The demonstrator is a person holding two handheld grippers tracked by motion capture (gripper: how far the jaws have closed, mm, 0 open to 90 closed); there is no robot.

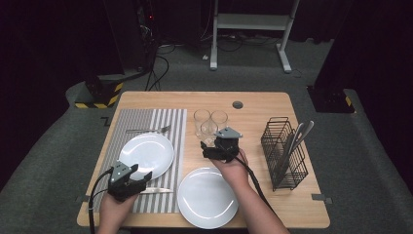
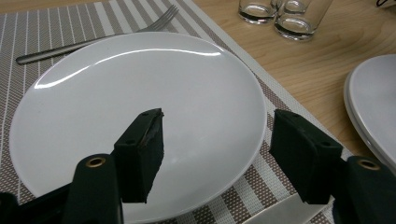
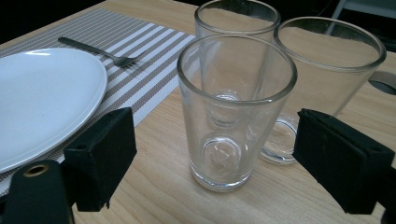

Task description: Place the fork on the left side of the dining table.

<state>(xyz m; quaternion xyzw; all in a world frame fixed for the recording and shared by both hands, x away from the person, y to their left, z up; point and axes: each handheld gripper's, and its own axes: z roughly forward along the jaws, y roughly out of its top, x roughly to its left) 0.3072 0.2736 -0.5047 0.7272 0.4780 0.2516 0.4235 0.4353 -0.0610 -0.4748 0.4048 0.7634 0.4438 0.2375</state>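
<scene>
Right gripper [image 3: 215,163] jaws wide, flanking nearest clear glass tumbler [image 3: 236,112] (rigid, slippery, probably light); grip mid-wall at 3 and 9 o'clock

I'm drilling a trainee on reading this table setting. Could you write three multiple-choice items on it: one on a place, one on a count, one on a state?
1. Where does the fork lie?
A. on the striped mat, beyond the plate
B. in the wire basket
C. on the bare wood beside the glasses

2. How many glasses stand on the table?
A. one
B. three
C. five

3. How is the right gripper?
A. shut on the plate
B. shut on a glass
C. open, with the nearest glass between its fingers

Answers:
1 A, the fork rests on the mat past the plate's far rim.
2 B, three rims show in the right gripper view.
3 C, gaps show on both sides of the glass.
</scene>
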